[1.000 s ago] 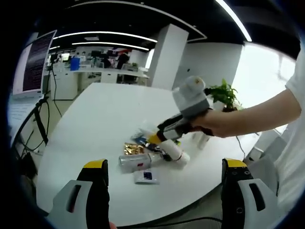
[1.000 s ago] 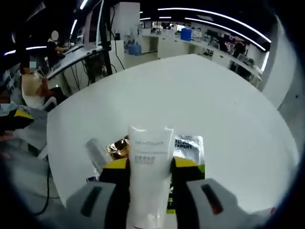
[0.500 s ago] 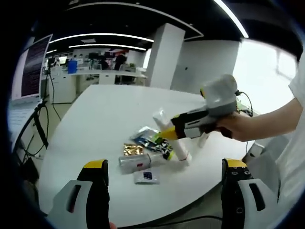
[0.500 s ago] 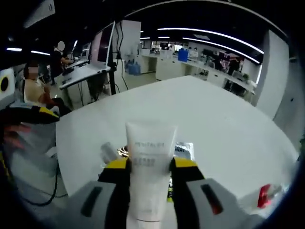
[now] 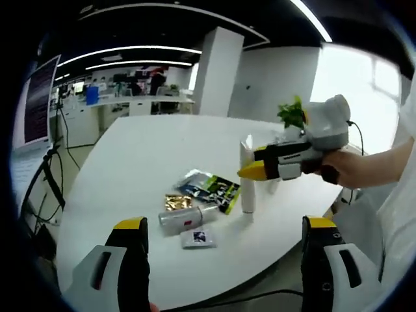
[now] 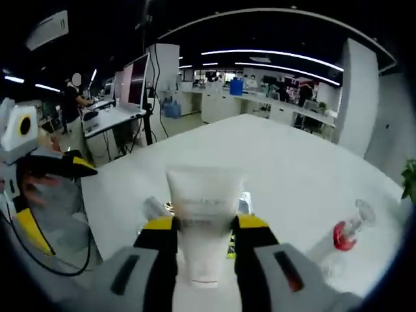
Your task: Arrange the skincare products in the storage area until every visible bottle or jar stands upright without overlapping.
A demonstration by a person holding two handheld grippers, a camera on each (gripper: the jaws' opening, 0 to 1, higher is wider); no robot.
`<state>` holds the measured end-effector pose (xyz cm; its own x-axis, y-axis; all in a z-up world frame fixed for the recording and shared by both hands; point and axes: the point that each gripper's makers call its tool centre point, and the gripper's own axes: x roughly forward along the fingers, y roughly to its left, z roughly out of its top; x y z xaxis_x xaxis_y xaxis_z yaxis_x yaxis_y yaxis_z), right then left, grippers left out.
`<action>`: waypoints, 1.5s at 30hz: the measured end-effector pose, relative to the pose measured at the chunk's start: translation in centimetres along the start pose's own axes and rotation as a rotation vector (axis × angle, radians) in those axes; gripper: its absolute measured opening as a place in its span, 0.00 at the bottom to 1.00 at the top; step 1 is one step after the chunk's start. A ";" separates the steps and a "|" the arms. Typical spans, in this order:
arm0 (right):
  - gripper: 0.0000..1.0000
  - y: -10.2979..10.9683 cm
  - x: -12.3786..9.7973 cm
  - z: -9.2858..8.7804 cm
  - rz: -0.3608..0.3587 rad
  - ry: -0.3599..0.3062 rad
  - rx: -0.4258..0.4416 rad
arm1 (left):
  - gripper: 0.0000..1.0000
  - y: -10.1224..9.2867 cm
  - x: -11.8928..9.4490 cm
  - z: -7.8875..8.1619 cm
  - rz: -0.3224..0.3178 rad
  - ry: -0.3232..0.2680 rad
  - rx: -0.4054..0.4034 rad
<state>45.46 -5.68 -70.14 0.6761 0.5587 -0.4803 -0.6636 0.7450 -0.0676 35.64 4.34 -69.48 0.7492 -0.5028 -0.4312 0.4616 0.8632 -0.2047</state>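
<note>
My right gripper (image 6: 205,224) is shut on a white tube (image 6: 203,218), which rises between its yellow-tipped jaws. In the left gripper view that gripper (image 5: 286,161) comes in from the right and holds the white tube (image 5: 247,179) upright, its lower end on or just above the white table (image 5: 130,162). A silver bottle (image 5: 185,218) lies on its side beside a gold sachet (image 5: 177,201), a dark sachet (image 5: 213,187) and a small white sachet (image 5: 198,238). My left gripper (image 5: 224,227) is open and empty, near the table's front edge.
A clear bottle with a red part (image 6: 348,233) lies on the table to the right of the tube. A green plant (image 5: 292,114) stands at the table's far side. Desks, a monitor stand and a seated person (image 6: 71,97) lie beyond the table.
My right gripper has swung the white tube up from the pile to upright and carried it rightward. The left gripper stays open and still.
</note>
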 end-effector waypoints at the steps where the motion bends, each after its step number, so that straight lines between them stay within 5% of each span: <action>1: 0.33 0.1 -0.2 0.0 -0.003 -0.005 0.010 | 0.96 -0.1 0.1 0.0 -0.005 0.005 0.006; 11: 0.33 1.4 -2.5 1.1 -0.009 -0.060 0.061 | 0.96 -1.9 1.1 -0.4 -0.045 0.065 0.114; 21: 0.33 2.5 -5.6 3.2 -0.005 -0.116 0.078 | 0.89 -5.2 3.9 0.3 -0.114 0.056 0.150; 30: 0.33 3.6 -7.4 3.4 -0.002 -0.132 0.050 | 0.71 -8.1 5.8 1.1 -0.200 0.043 0.188; 39: 0.33 4.1 -8.6 3.7 0.012 -0.148 0.037 | 0.42 -9.5 6.0 2.0 -0.260 0.014 0.242; 45: 0.33 4.2 -9.2 3.8 0.023 -0.156 0.053 | 0.31 -10.1 6.0 2.4 -0.278 0.006 0.263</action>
<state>37.72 -6.31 -62.68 0.7054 0.6225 -0.3390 -0.6644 0.7473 -0.0101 36.63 -7.52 -67.90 0.5757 -0.7152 -0.3963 0.7536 0.6521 -0.0822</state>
